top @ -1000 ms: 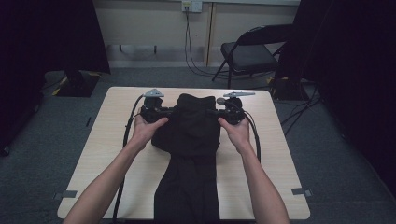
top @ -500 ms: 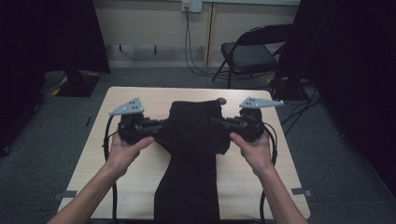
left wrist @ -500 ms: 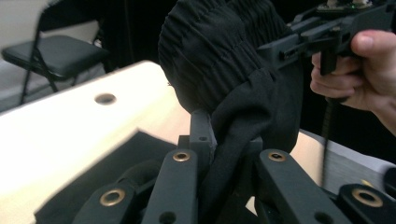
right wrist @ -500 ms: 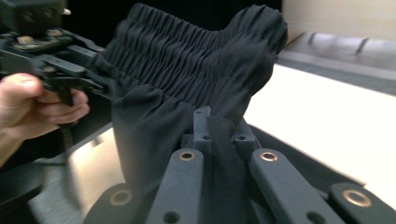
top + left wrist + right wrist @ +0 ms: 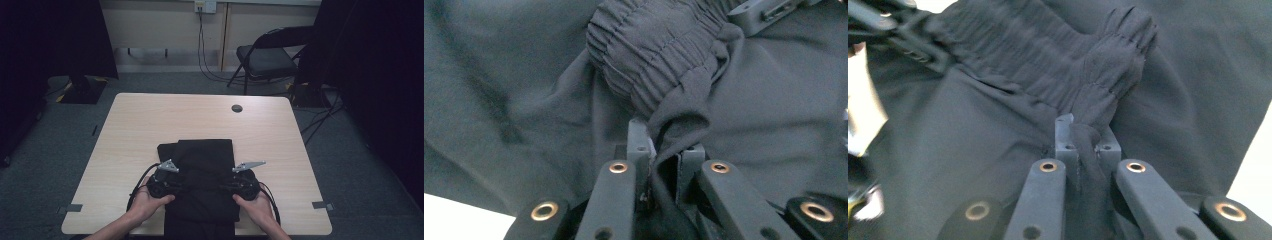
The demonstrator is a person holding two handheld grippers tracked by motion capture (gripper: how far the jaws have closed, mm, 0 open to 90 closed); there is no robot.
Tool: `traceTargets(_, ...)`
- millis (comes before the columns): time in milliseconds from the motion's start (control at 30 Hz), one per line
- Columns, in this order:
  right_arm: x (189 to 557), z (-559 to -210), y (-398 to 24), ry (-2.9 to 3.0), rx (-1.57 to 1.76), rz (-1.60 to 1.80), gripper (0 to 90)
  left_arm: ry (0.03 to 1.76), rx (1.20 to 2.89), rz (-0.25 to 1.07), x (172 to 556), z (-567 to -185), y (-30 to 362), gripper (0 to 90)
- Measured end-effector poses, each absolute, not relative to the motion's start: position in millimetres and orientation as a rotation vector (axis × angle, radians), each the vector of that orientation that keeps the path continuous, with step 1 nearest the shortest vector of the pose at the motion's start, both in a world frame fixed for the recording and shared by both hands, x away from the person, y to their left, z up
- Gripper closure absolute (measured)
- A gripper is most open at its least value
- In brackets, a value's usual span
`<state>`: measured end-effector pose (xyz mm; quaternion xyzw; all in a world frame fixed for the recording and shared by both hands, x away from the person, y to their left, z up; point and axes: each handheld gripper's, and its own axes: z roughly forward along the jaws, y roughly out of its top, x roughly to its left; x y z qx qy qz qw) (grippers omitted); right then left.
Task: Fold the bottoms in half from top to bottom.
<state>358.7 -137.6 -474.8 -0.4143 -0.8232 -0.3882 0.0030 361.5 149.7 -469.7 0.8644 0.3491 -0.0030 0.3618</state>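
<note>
With both the left gripper (image 5: 192, 184) and right gripper (image 5: 223, 186) clamped on the elastic waistband (image 5: 659, 55) of the black fabric trousers (image 5: 205, 160), apparently folded near the light wooden tabletop's (image 5: 150, 125) front edge, lower them evenly before releasing.

Dim room, table lit, edges perhaps blurred

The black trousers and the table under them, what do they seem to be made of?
The black trousers look like a thin, matte woven fabric, probably synthetic: they fold softly, and the gathered band puckers as elastic does. The table looks like a smooth board with a pale wood-grain laminate, though it could be veneer. Both the left gripper and the right gripper pinch the fabric.
</note>
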Motion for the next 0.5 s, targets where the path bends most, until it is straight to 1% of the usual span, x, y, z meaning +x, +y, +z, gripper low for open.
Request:
traceTargets(33, 365.0, -480.2, -138.0, -2.585, -1.313, -1.206, 85.3, 0.901, 2.24, 0.047, 366.5, -474.0, 146.3, 82.1)
traceTargets(133, 384.9, -488.0, -134.1, -2.618, -1.36, -1.21, 85.8, 0.915, 2.245, 0.121, 384.7, -475.4, 140.1, 82.1)
traceTargets(267, 420.4, -488.7, -131.6, -2.63, -1.442, -1.234, 85.8, 0.972, 2.191, 0.2, 430.7, -479.2, 136.8, 82.1)
traceTargets(367, 450.2, -487.1, -126.1, -2.672, -1.503, -1.216, 85.8, 0.999, 2.15, 0.243, 457.7, -482.3, 134.1, 82.0)
traceTargets(433, 468.4, -485.6, -122.9, -2.709, -1.542, -1.191, 85.7, 1.041, 2.101, 0.234, 474.1, -485.0, 133.8, 82.0)
traceTargets(500, 484.9, -485.1, -122.7, -2.699, -1.581, -1.188, 85.7, 1.033, 2.08, 0.248, 484.8, -486.5, 132.7, 81.9)
